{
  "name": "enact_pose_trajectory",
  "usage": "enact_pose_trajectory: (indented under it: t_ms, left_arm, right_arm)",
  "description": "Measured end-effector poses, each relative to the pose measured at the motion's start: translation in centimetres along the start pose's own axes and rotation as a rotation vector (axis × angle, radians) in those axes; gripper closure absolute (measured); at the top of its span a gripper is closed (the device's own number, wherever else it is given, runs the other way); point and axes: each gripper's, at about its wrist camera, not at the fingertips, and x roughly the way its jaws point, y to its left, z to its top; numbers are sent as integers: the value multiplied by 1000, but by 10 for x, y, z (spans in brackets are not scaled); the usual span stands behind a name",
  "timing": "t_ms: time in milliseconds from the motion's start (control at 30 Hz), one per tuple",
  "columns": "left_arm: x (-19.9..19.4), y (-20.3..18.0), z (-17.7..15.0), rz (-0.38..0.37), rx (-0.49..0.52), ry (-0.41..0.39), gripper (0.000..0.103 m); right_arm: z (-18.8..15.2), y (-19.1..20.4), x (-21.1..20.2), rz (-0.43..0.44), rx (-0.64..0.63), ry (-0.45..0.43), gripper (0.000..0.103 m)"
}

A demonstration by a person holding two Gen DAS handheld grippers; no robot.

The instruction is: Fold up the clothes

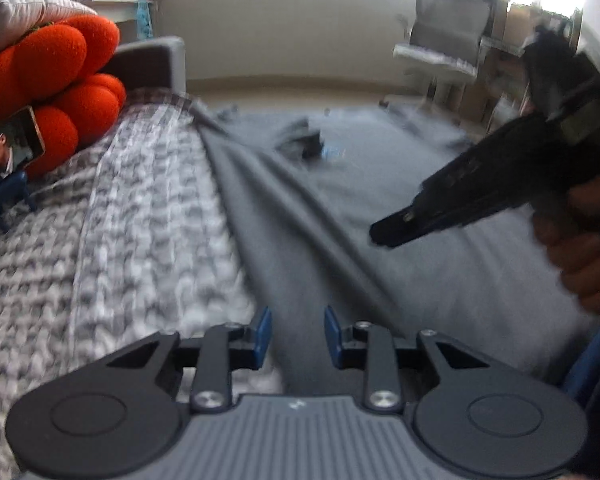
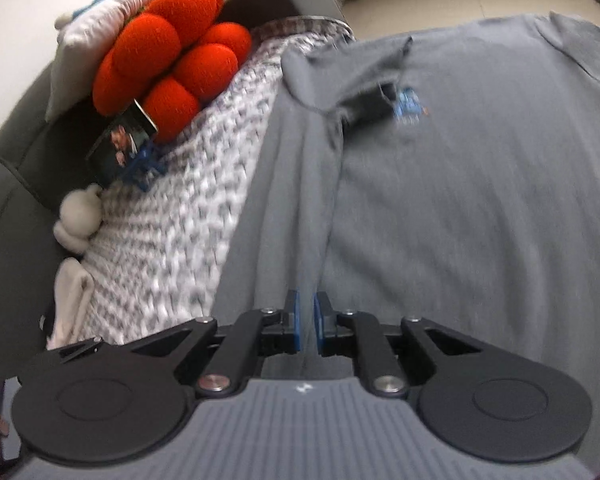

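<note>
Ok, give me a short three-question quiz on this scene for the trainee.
1. True or false: the cushion beside the phone is green.
2. The logo on the grey T-shirt is: A blue, B red, C yellow.
3. Fill in: in the left wrist view, the right gripper enters from the ___ edge.
Key: 1 false, it is orange; 2 A; 3 right.

Beyond the left tongs (image 1: pixel 297 334): blurred furniture (image 1: pixel 444 48); right of them, a hand (image 1: pixel 580 248) cut off.
</note>
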Motion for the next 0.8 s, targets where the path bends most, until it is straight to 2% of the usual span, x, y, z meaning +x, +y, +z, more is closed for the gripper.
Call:
enact_pose_trajectory:
  t_ms: [67, 267, 367, 500, 533, 567, 600, 800]
  left_arm:
    - [2, 2, -7, 7, 3, 22, 76]
    - [2, 7, -19, 19, 1, 56, 76]
    - [4, 11, -19, 12, -15, 65, 76]
    - [4, 14, -20, 3, -27, 67, 76]
    - [4, 14, -21, 3, -26, 67, 76]
    - [4, 13, -21, 3, -25, 68, 76]
    - [3, 13, -21, 3, -23, 69, 76]
    - [1, 15, -21, 3, -19, 77, 77]
  right_arm:
    - [-7, 6, 3, 4, 0, 16, 89]
    - [-20, 20, 18, -93, -55, 58, 87]
    - [-25, 24, 18, -99, -93, 60, 83]
    - [-30, 28, 18, -105, -139, 55, 83]
    - [-31, 29, 18, -107, -149, 52, 85]
    - [-31, 30, 18, -113, -159, 49, 94]
    - [-31, 31, 18, -121, -169, 46, 96]
    - [-30, 29, 14, -127, -160, 21, 97]
